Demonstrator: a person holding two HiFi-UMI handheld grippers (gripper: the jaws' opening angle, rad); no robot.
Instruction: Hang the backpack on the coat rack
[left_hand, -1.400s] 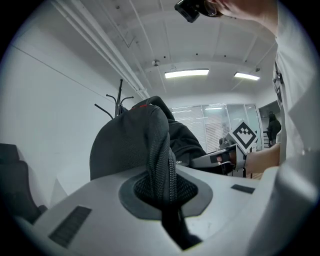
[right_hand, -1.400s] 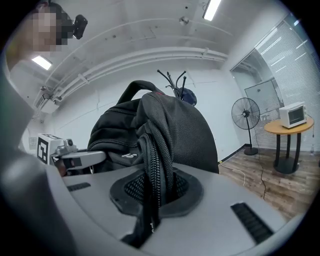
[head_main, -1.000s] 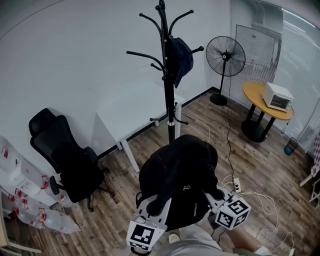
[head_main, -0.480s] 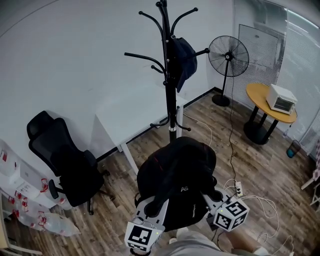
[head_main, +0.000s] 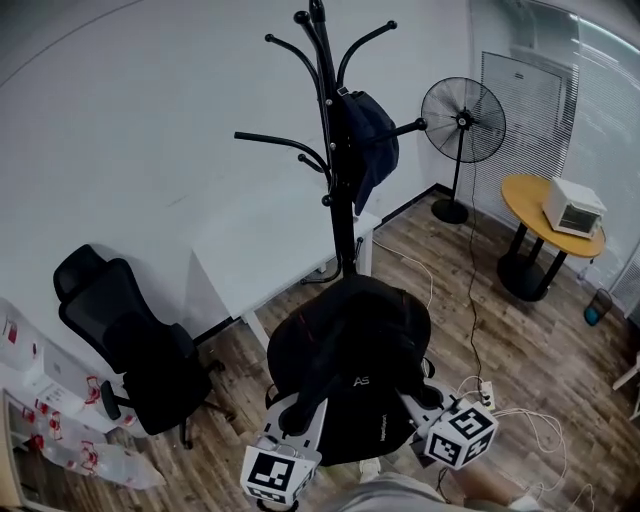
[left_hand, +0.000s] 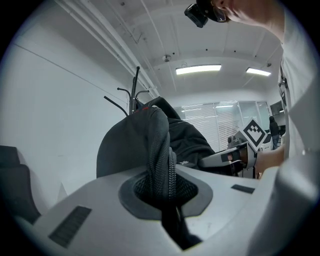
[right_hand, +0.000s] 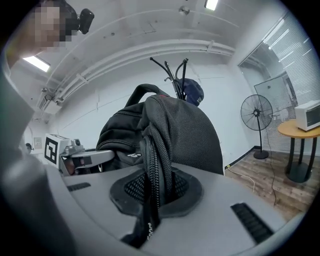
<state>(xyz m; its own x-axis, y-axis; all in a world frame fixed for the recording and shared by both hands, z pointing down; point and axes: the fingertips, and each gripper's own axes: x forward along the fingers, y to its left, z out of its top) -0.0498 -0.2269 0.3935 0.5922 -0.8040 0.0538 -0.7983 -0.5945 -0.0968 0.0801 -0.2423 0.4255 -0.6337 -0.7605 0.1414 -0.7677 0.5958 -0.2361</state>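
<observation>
Straps nearest of all: fingers of the left gripper (head_main: 298, 412) clenched on the left-hand strap (left_hand: 161, 150), black mesh webbing pinched upright between the dark pads. Fingers of the right gripper (head_main: 418, 396) clenched the same way on the right-hand strap (right_hand: 157, 165), with a zip edge running down into the grip. Each marker cube turned back toward the person, low in the head view.

Between and just beyond the two grippers, the backpack (head_main: 350, 365): black, bulging, held up clear of the wooden floor (head_main: 450, 300) by its two straps. Not on any hook. Top edge overlapping the lower pole of the coat rack in the head view; touching or apart, impossible to tell.

To the right of the right gripper, a white power strip (head_main: 487, 390) on the floor with loose white cables trailing from it. Off to the left, a black office chair (head_main: 130, 345), well apart from the backpack.

Farther on, the coat rack (head_main: 342, 215): black, upright, curved hooks spreading near the top, a dark cap (head_main: 368, 145) hanging on its right side. Behind the pole, a white worktop (head_main: 265, 250) set against the pale wall.

Farthest, at the right: a standing fan (head_main: 463, 120), then a round yellow worktop (head_main: 530, 195) on a dark pedestal, carrying a white box-shaped appliance (head_main: 573, 207), with window blinds behind.
</observation>
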